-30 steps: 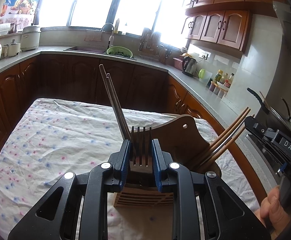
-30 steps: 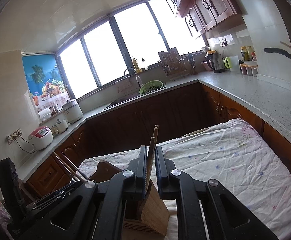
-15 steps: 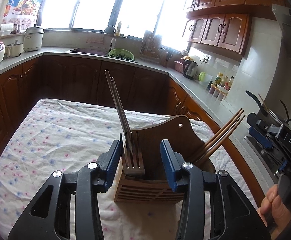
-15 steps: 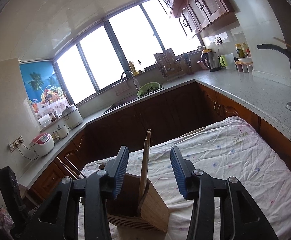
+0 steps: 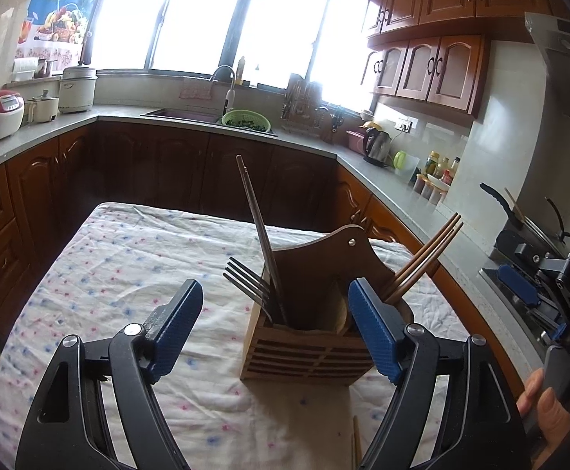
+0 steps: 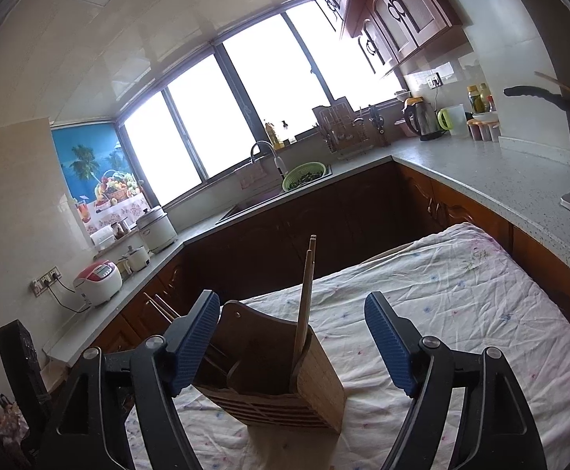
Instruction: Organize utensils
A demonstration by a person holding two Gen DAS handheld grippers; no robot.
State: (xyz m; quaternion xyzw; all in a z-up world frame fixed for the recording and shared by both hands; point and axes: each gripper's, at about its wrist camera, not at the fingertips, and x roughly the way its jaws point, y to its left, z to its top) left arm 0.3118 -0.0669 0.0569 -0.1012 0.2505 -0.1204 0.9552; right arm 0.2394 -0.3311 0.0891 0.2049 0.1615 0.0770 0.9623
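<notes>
Wooden utensil holder (image 5: pixel 308 337), slatted front, tall curved back panel with a hanging hole; stands on the tabletop (image 5: pixel 136 258), which is covered by a white cloth with small floral print, toward the right edge and nearer the camera-side edge. Contents: one metal fork (image 5: pixel 248 280), tines up, leaning out over the holder's left rim; dark metal chopsticks (image 5: pixel 259 235), rising steeply in the left compartment beside the fork; brown wooden chopsticks (image 5: pixel 426 258), leaning out to the right from the right compartment. In the right wrist view the same holder (image 6: pixel 285 384) shows pale wooden chopsticks (image 6: pixel 304 305) standing nearly upright in the compartment nearest that camera. One thin wooden stick (image 5: pixel 356 446) lies on the cloth at the near edge, identity unclear. Left tongs (image 5: pixel 275 333): spread wide, holding nothing, blue pads on either side of the holder, clear of it. Right tongs (image 6: pixel 291 346): spread wide, holding nothing, likewise straddling the holder.
</notes>
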